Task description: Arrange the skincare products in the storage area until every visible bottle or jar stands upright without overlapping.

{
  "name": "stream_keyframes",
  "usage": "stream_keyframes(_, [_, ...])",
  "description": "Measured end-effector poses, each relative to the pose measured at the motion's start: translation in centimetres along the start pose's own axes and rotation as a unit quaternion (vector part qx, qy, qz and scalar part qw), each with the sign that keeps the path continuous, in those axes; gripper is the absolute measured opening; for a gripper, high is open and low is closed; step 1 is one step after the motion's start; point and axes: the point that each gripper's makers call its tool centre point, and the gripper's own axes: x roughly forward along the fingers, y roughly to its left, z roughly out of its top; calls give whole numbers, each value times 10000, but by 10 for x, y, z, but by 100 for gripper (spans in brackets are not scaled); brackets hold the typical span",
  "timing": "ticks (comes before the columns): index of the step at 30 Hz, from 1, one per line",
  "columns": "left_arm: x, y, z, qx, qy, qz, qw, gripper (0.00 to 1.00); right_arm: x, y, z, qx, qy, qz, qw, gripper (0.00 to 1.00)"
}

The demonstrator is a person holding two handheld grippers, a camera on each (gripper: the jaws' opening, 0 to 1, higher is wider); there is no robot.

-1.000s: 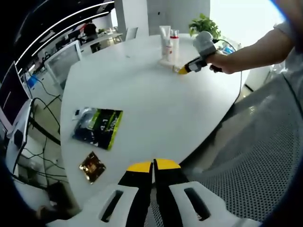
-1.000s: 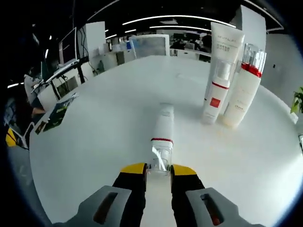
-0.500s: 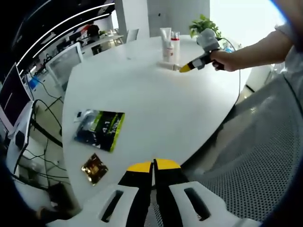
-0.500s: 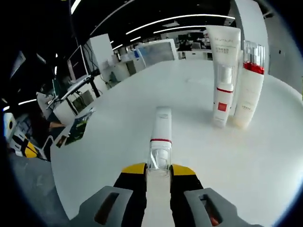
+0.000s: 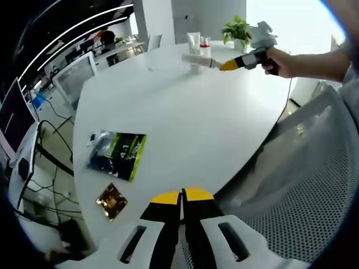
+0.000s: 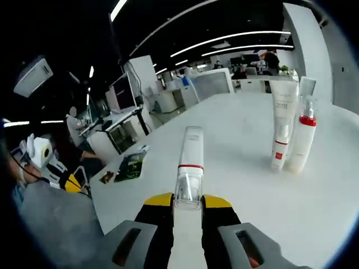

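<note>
My right gripper (image 6: pixel 188 203) is shut on a white bottle (image 6: pixel 189 159) with a clear cap and a red band, holding it lengthwise above the white table (image 6: pixel 235 185). Right of it stand a white tube (image 6: pixel 283 120) and a red-banded bottle (image 6: pixel 303 140), upright and close together. In the left gripper view the right gripper (image 5: pixel 231 65) carries that bottle (image 5: pixel 197 60) in the air over the far side of the table, near the standing products (image 5: pixel 198 42). My left gripper (image 5: pixel 181 197) is shut with nothing in it, at the table's near edge.
A green and black pouch (image 5: pixel 119 153) and a small brown packet (image 5: pixel 111 200) lie on the near left of the table (image 5: pixel 185 123). A potted plant (image 5: pixel 236 29) stands at the far side. A mesh chair (image 5: pixel 303 190) sits to the right. Desks and monitors (image 6: pixel 120 92) lie beyond.
The right gripper has lifted the white bottle off the table and raised it; the standing products now appear lower and farther. The left gripper has stayed still.
</note>
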Motion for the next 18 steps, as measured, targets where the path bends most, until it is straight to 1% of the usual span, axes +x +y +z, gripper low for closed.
stream_keyframes(2, [1, -1, -2, 22, 62, -27, 10000, 0, -7, 10, 5, 16, -124, 77, 9999, 10])
stream_keyframes(9, [1, -1, -2, 77, 81, -20, 9999, 0, -28, 44, 16, -243, -343, 360, 9985, 10])
stream_keyframes(13, [0, -2, -1, 95, 58, -16, 9999, 0, -36, 64, 18, -261, -442, 558, 9971, 10])
stream_keyframes(16, [0, -2, -2, 104, 89, -11, 9999, 0, -42, 77, 17, -368, -465, 660, 9961, 10])
stream_keyframes(18, [-1, -2, 0, 168, 54, 18, 9998, 0, -46, 85, 13, -481, -424, 741, 9952, 10])
